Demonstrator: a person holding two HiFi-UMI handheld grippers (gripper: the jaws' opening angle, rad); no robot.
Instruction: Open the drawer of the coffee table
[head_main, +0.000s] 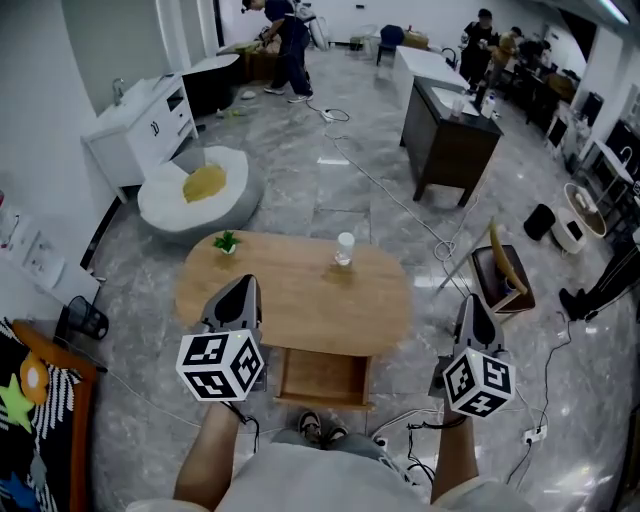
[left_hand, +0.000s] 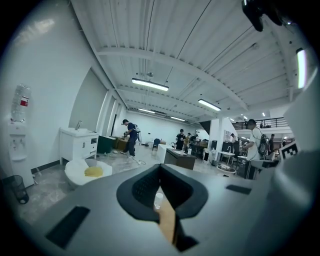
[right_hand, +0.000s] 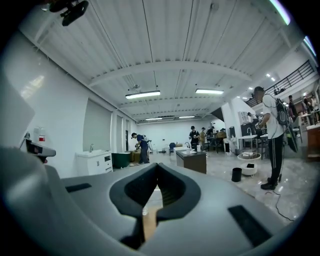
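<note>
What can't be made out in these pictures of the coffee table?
Head view: the drawer's back end, hidden under the tabletop.
Head view: what the cup holds, too small to tell.
Gripper views: nearly all the tabletop, blocked by the left claw and right claw themselves.

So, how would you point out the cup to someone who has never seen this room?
Find the oval wooden coffee table on the grey floor. Near its far edge stands a small pale cup, right of the green plant, the only other thing on top.
</note>
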